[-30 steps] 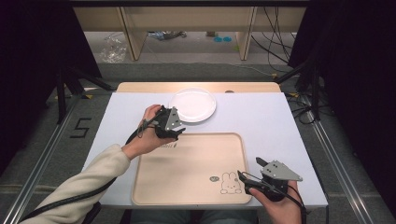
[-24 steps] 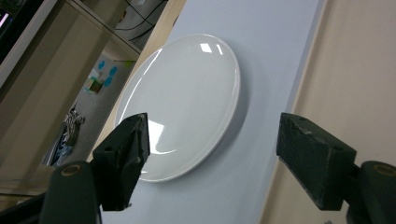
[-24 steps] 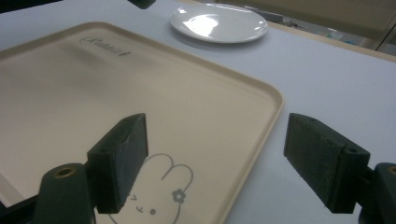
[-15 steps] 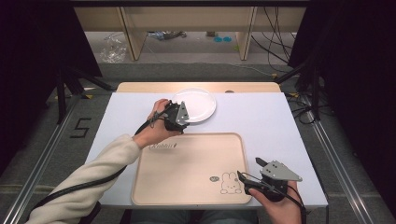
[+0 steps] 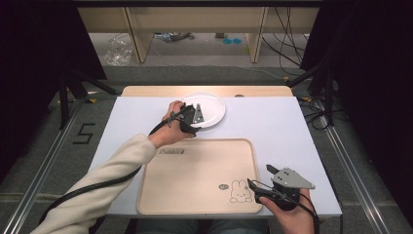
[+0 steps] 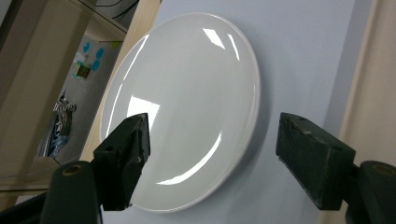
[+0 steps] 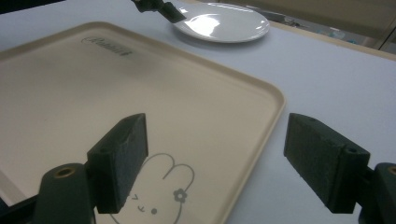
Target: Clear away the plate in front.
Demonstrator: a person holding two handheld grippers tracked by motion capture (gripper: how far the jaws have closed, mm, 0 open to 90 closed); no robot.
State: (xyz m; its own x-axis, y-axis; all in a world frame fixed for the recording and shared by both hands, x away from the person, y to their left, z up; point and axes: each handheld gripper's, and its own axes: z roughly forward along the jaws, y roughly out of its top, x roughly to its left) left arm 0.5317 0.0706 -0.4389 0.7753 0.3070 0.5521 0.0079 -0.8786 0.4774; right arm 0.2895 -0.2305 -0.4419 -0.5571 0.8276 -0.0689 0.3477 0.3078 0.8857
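A white plate [image 5: 210, 108] lies on the pale blue mat near the table's far edge. My left gripper [image 5: 193, 118] is at the plate's near-left rim and is open. In the left gripper view one jaw hangs over the plate [image 6: 187, 93] and the other stands past its rim, over the mat, so the rim lies between them; nothing is gripped. A beige tray [image 5: 195, 170] with a rabbit drawing lies in front of the plate. At the tray's near right corner my right gripper [image 5: 261, 178] is open and holds nothing, with the tray's edge [image 7: 261, 107] between its jaws.
The mat [image 5: 272, 122] covers the wooden table top [image 5: 146, 90]. Beyond the table are wooden shelf legs [image 5: 139, 39] and a floor with cables [image 5: 287, 29]. Dark curtains stand at both sides. The far plate [image 7: 224, 21] and the left gripper's jaw tip [image 7: 161, 8] appear in the right gripper view.
My left gripper has moved away from the tray's far edge, forward and right, up to the plate's rim. The right gripper has stayed put.
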